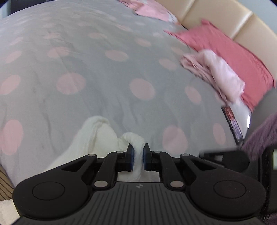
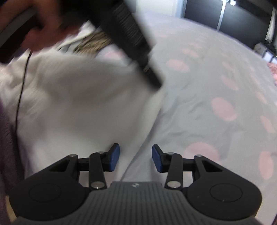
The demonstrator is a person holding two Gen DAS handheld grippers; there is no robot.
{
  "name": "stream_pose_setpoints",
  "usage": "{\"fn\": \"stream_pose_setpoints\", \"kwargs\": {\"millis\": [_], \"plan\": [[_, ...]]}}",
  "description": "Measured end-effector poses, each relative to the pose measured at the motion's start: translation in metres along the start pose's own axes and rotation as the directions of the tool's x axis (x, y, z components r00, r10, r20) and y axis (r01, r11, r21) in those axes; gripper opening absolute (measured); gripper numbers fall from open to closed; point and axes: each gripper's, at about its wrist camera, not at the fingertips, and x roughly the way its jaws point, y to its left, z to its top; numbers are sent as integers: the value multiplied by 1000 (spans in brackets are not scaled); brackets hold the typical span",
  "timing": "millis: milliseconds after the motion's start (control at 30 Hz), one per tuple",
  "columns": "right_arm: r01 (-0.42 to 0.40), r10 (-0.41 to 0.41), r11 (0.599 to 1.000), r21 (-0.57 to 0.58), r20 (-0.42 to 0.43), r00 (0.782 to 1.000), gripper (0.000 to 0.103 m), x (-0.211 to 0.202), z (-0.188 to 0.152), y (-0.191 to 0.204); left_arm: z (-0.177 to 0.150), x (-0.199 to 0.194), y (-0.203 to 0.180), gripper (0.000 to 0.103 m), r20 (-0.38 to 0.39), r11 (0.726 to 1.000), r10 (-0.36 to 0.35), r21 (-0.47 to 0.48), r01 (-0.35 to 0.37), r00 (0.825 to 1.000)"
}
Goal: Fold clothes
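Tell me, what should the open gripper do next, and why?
Probably close the right gripper on the white cloth garment. Its edge already lies between the open blue pads, while the left gripper is pinching a bunch of it, so both ends could then lift.

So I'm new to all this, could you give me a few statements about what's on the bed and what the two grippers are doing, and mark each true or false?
1. The left gripper is pinching a bunched fold of the white garment. True.
2. The right gripper is clamped tight on the cloth. False: its jaws stand apart, with the white garment's edge lying below the gap.
3. The bedcover is grey with pink dots. True.
4. The pillow by the headboard is blue. False: it is a deep pink.
5. A pale pink bundle of clothes lies against that pillow. True.
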Motion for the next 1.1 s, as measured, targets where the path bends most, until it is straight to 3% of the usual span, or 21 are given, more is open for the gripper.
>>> {"fn": "stream_pose_setpoints", "kwargs": {"millis": [100, 167, 200, 300, 433, 500, 600, 700, 933, 1100], "plan": [[-46, 46, 999, 3, -43, 998, 26, 6, -6, 3, 11, -12, 15, 4, 95, 997, 26, -76, -19, 995], [-64, 63, 998, -6, -59, 996, 17, 6, -6, 4, 19, -26, 22, 1, 195, 993, 80, -100, -62, 978], [-69, 69, 998, -2, -65, 996, 15, 6, -6, 4, 23, -32, 25, 1, 234, 991, 103, -106, -80, 967], [-79, 79, 997, 10, -73, 994, 15, 3, -8, 2, 31, -41, 27, 1, 255, 986, 142, -122, -113, 957], [-109, 116, 990, 89, -77, 990, 17, -5, -14, -8, 24, -32, 11, 2, 202, 989, 144, -45, -137, 969], [-107, 115, 987, 117, -71, 991, 27, -5, -15, -11, 12, -28, 3, 2, 146, 989, 145, -9, -145, 979], [-75, 81, 992, 105, -54, 995, 31, -7, -14, -11, -10, -28, -9, 2, 86, 991, 133, 4, -133, 987], [-101, 107, 986, 130, -44, 993, 32, -14, -19, -13, -31, -28, -27, 8, 41, 995, 101, 21, -102, 994], [-120, 124, 978, 172, -11, 992, 37, -30, -34, -19, -72, -23, -63, 20, -65, 996, 71, 58, -67, 995], [-171, 166, 980, 99, 58, 984, 39, -52, -48, -9, -94, -32, -80, 30, -65, 989, 81, 131, -71, 995]]}}
